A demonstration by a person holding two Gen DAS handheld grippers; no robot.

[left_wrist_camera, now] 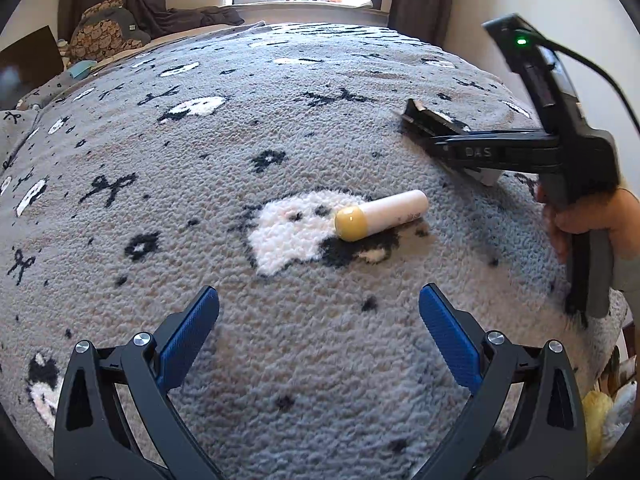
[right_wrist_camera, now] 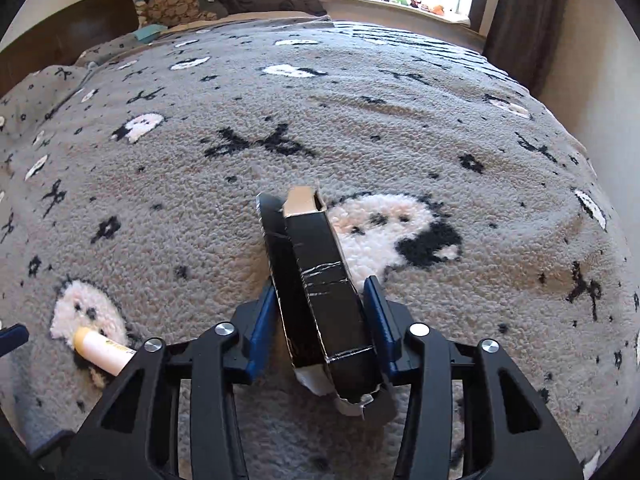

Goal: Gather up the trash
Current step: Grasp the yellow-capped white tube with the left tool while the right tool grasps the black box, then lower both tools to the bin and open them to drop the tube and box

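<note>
A: R hand-held gripper (right_wrist_camera: 326, 308) clamped on black box (right_wrist_camera: 320, 280), lifted off blanket (right_wrist_camera: 360, 120) – 1st trash secured?
B: Yep. L hand-held gripper (left_wrist_camera: 319, 320) spread wide, empty, aimed at tube (left_wrist_camera: 380, 215) lying just ahead – prob next grab

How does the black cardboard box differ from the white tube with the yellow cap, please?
The black cardboard box is flat, angular and torn at its ends; the white tube is round, smooth and intact. The box is clamped in the right claw; the tube lies loose on the blanket, ahead of the open left claw, untouched. The box is black with pale inner card showing; the tube is white with a yellow cap. Both are over the same patterned blanket.
</note>
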